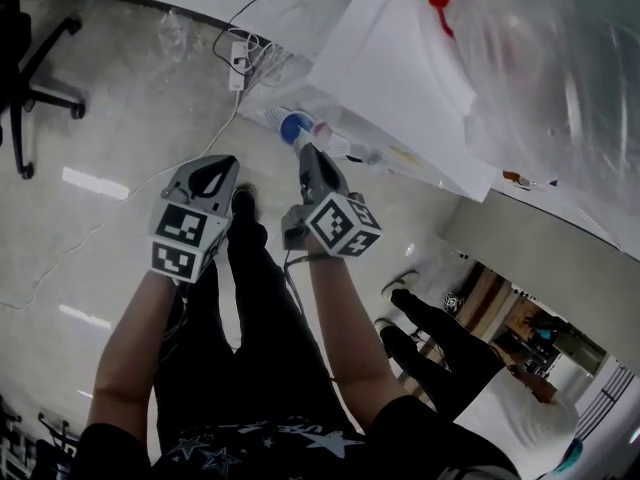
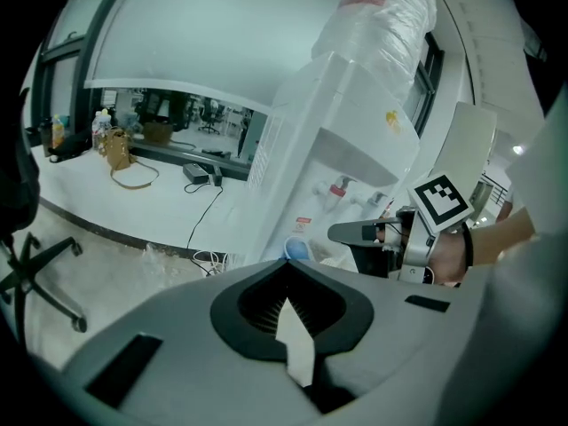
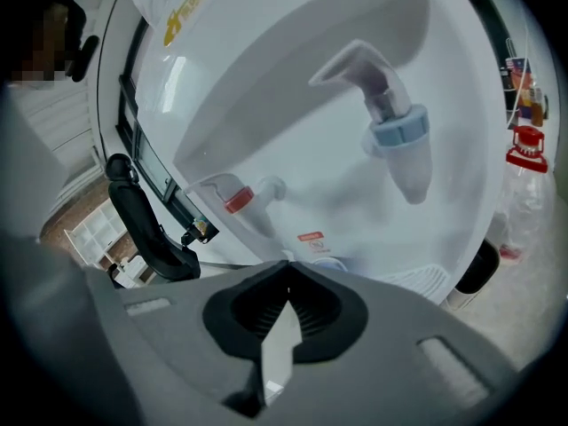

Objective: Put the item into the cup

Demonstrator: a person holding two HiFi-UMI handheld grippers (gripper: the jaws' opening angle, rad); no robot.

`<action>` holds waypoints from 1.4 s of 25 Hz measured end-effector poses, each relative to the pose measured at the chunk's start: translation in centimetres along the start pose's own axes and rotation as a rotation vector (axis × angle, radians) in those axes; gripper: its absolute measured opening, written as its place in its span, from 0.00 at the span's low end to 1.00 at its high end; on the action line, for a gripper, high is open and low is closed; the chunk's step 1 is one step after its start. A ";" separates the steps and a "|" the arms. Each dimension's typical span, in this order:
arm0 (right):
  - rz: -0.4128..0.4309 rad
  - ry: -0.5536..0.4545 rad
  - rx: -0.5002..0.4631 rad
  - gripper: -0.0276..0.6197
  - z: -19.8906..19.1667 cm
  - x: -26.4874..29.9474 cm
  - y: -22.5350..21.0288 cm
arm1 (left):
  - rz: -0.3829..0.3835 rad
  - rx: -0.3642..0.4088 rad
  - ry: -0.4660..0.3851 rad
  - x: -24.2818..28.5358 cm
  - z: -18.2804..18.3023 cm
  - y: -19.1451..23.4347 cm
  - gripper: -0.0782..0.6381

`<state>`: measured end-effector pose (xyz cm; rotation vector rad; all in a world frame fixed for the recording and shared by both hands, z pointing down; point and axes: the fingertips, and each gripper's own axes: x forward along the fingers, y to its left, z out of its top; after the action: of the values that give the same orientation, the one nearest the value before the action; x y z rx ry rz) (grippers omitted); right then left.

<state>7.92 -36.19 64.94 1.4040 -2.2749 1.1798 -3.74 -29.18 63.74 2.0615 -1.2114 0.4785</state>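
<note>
Shiny pale floor (image 1: 110,118) underfoot, with a black chair (image 1: 12,58) off to the left and white cords (image 1: 240,63) by the wall. Straight ahead, a tall white water machine (image 1: 400,78) with a big wrapped bottle (image 1: 540,58) on top.

Inside the machine's nook, under the taps, a blue cup (image 1: 292,128), seemingly standing up. Just ahead of the right gripper (image 1: 306,153), almost at its tips. Farther from the left gripper (image 1: 222,163), ahead and off to its right. So probably a job for the right side: only a short reach forward.

Left gripper shut, tips touching, nothing between. Right gripper the same: closed and empty. No item for the cup in sight, and no way to name it from here.

Red tap (image 3: 238,201) and blue tap (image 3: 399,136) above the cup. Yellow letters (image 3: 182,16) on the bottle wrap, too bent to read. Small red label (image 3: 311,236) below the taps, too tiny to read. Black and white square marks (image 1: 345,223) on each gripper's cube, no words.
</note>
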 end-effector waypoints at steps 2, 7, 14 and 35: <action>0.005 0.002 -0.014 0.05 0.1 0.6 0.0 | 0.000 -0.015 0.002 0.0 -0.1 0.0 0.12; 0.002 0.018 -0.063 0.05 -0.2 1.7 0.0 | 0.015 -0.044 -0.003 0.0 -0.8 0.4 0.12; -0.030 0.016 -0.082 0.05 -0.9 2.8 -0.5 | 0.018 -0.043 0.018 -0.2 -1.7 1.1 0.12; -0.073 -0.032 -0.059 0.17 -0.8 -0.3 2.0 | -0.015 0.020 0.000 -3.8 -0.4 0.5 0.12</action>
<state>6.23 -34.97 64.29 1.4804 -2.2399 1.0679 -6.00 -26.69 61.90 2.0860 -1.1948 0.4861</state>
